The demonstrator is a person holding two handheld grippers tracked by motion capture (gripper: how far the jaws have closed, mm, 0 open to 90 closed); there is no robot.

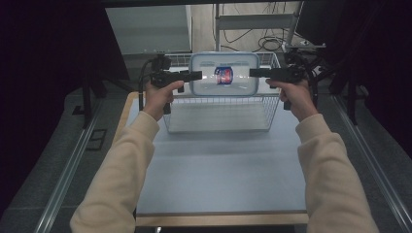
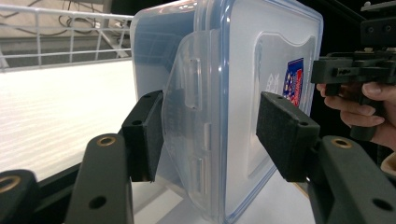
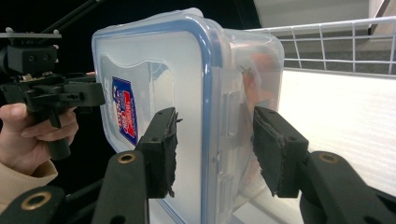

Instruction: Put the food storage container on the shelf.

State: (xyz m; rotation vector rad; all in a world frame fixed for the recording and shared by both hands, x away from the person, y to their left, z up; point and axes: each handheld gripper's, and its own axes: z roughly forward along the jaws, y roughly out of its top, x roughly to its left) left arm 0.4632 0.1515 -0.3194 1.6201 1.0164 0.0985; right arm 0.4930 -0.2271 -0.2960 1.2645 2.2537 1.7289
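A clear plastic container (image 1: 209, 82) with a blue-rimmed lid and a red and blue label (image 1: 223, 75) hangs upright over a white wire basket (image 1: 273, 107), lid towards the person. My left gripper (image 1: 197, 75) clamps its left side and my right gripper (image 1: 253, 73) its right side. In the left gripper view the container (image 2: 243, 65) sits between my pads (image 2: 142, 135), which straddle a side latch, so the left gripper (image 2: 212, 135) is shut on it. In the right gripper view the right gripper (image 3: 215, 144) grips the container (image 3: 154, 60) at its edge. Something orange shows inside.
The basket stands at the far end of a pale blue table (image 1: 223, 174), its white floor bare. Cream sleeves reach in from the bottom. Black curtains flank both sides. A metal rack and cables (image 1: 262, 34) lie beyond the basket.
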